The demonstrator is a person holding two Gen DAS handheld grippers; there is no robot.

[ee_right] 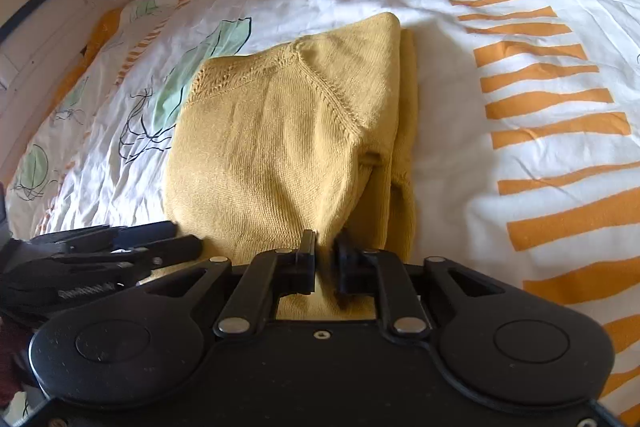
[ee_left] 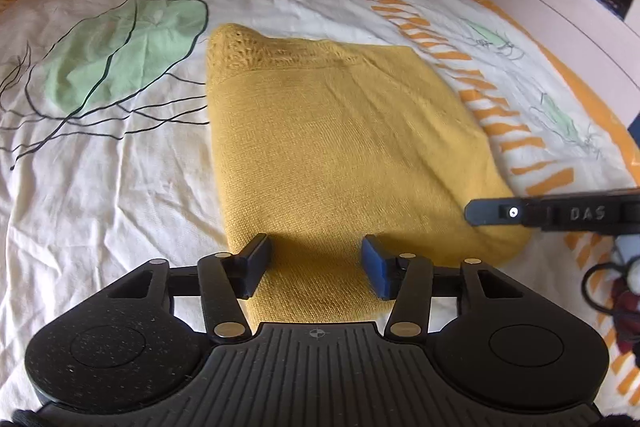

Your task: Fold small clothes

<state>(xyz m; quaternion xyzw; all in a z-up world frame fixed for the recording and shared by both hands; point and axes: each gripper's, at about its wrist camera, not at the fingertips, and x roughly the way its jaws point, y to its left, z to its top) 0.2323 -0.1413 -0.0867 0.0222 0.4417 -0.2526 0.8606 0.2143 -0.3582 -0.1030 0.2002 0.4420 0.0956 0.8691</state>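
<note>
A mustard-yellow knitted sweater (ee_left: 340, 147) lies folded on the bed; it also shows in the right wrist view (ee_right: 280, 147). My left gripper (ee_left: 316, 263) is open, its jaws spread just over the sweater's near edge, holding nothing. My right gripper (ee_right: 325, 259) is shut on the sweater's near edge, with the knit bunched up between the jaws. A finger of the right gripper (ee_left: 560, 213) reaches in from the right in the left wrist view, over the sweater's near right corner. The left gripper (ee_right: 100, 255) shows at the left of the right wrist view.
The bed is covered by a white sheet (ee_left: 120, 207) printed with green leaves and orange stripes. A white bed frame (ee_left: 540, 7) runs along the far right side. Dark red cloth and a black cable (ee_left: 616, 291) lie at the right edge.
</note>
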